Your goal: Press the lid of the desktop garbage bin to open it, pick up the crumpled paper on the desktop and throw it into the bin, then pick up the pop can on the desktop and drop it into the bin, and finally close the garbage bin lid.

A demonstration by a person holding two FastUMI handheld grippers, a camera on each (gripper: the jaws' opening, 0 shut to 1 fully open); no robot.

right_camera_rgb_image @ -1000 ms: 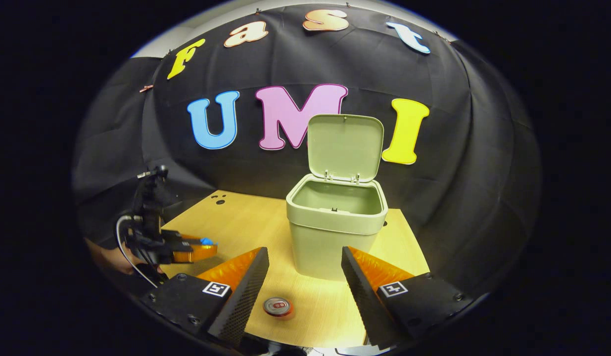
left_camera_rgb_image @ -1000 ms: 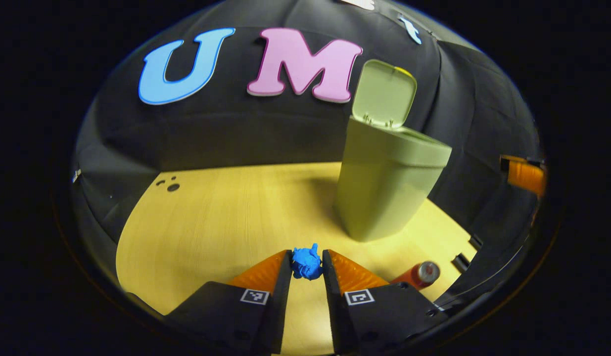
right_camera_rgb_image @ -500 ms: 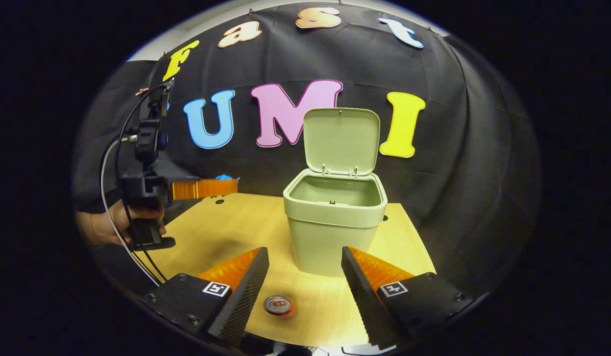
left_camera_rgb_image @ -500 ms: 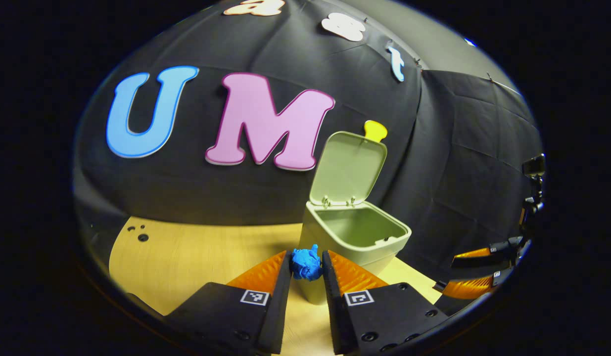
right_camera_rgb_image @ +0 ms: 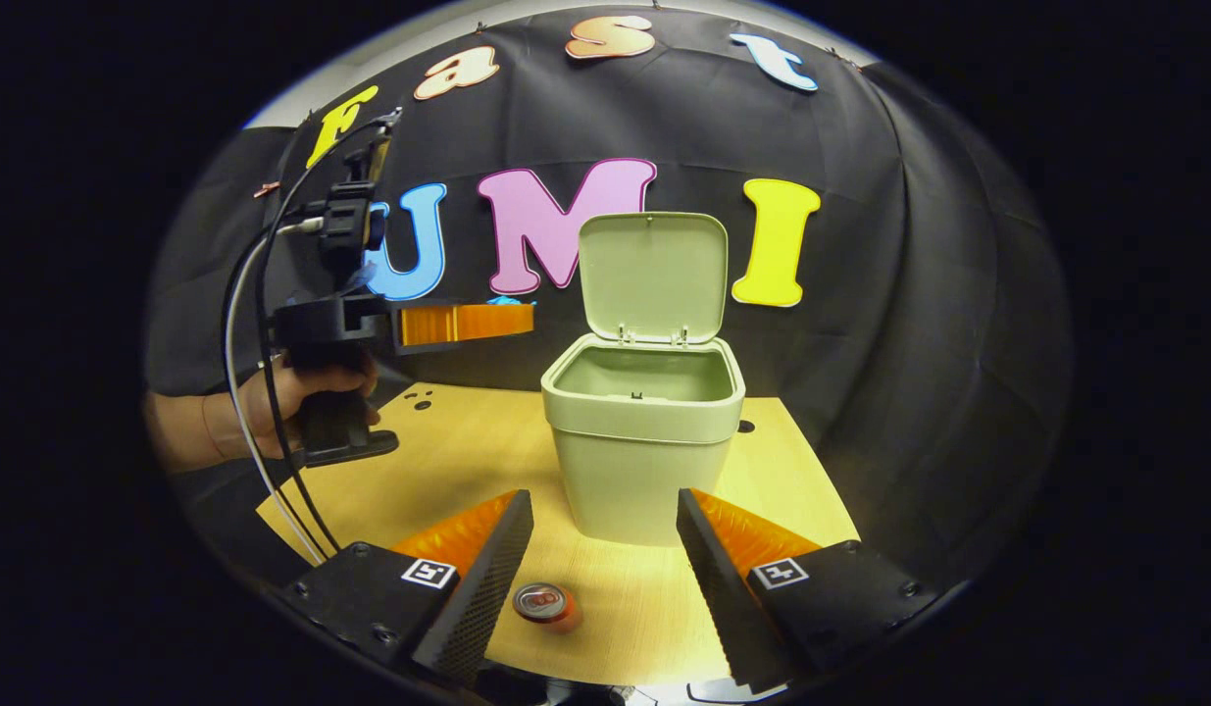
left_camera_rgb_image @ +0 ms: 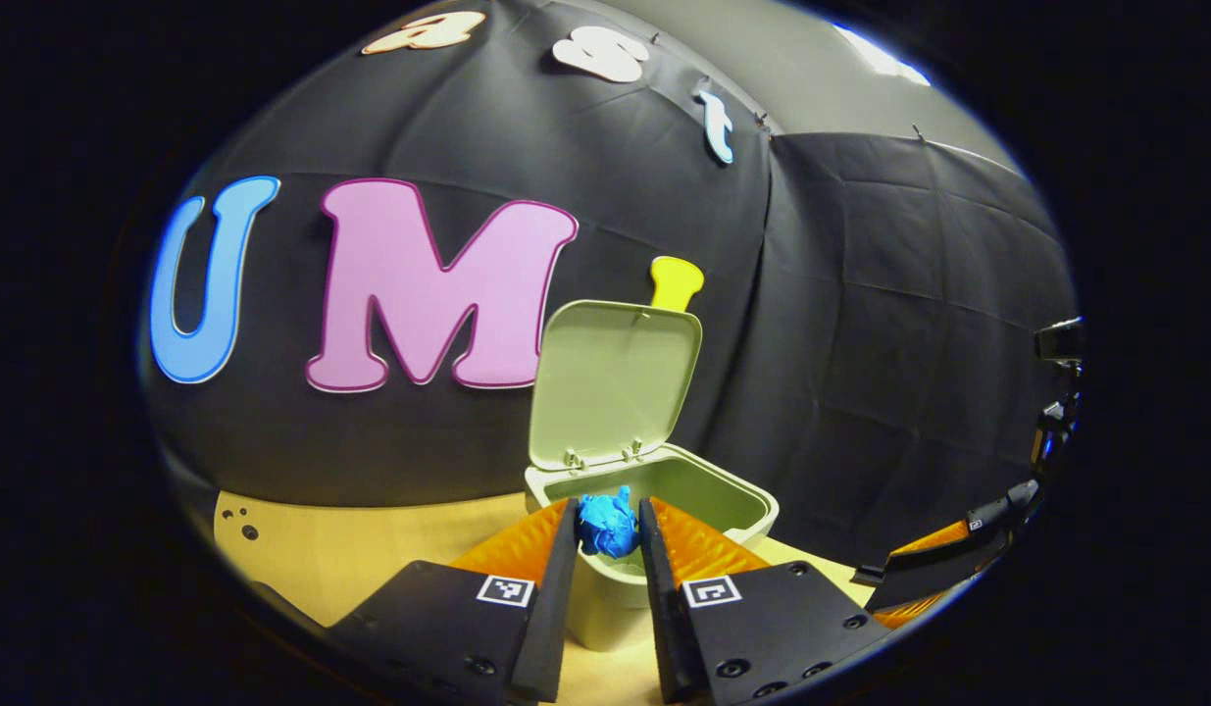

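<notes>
Carrying the crumpled paper (left_camera_rgb_image: 607, 525) pinched between closed jaws, the left gripper (left_camera_rgb_image: 607, 529) nears the open bin (right_camera_rgb_image: 642, 431); releasing early risks missing. Right gripper (right_camera_rgb_image: 605, 549) gapes empty above the pop can (right_camera_rgb_image: 543, 603).

- From my left gripper view, the left gripper (left_camera_rgb_image: 608, 529) and its crumpled paper (left_camera_rgb_image: 607, 522) cover the near wall of the garbage bin (left_camera_rgb_image: 708, 490).
- I can't see the bin's bottom in either view; the rim hides it.
- In my right gripper view the paper (right_camera_rgb_image: 508, 301) is just a sliver above the far gripper's fingers (right_camera_rgb_image: 463, 323).
- The pop can (right_camera_rgb_image: 543, 603) is partly behind my right gripper's left finger (right_camera_rgb_image: 478, 579).
- The hand (right_camera_rgb_image: 272, 407) is cut off at the wrist by the picture's edge.
- The other gripper (left_camera_rgb_image: 943, 564) is clipped at the edge of my left gripper view.
</notes>
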